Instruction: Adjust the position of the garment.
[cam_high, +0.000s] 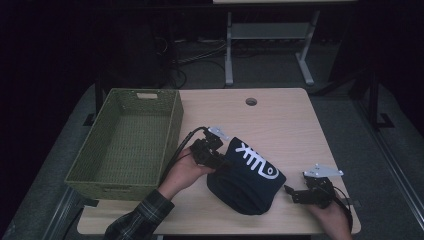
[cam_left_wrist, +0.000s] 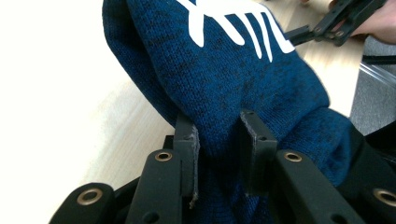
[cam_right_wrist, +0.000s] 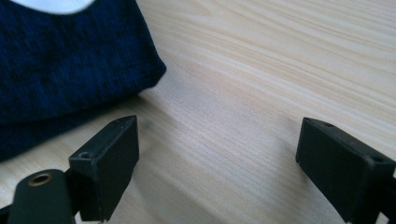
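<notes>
Left gripper (cam_high: 220, 161), clamped on a fold of the dark blue knit garment (cam_high: 248, 176), pads pressing the cloth from both sides. Garment bunched near the table's (cam_high: 280, 115) front edge, white print uppermost. Right gripper (cam_high: 292, 192), jaws spread wide and empty, by the front right corner just beside the garment. Green woven basket (cam_high: 125, 145) along the left edge.

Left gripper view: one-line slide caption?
Left gripper pinches a fold of the dark blue knit garment above the wooden table.
</notes>
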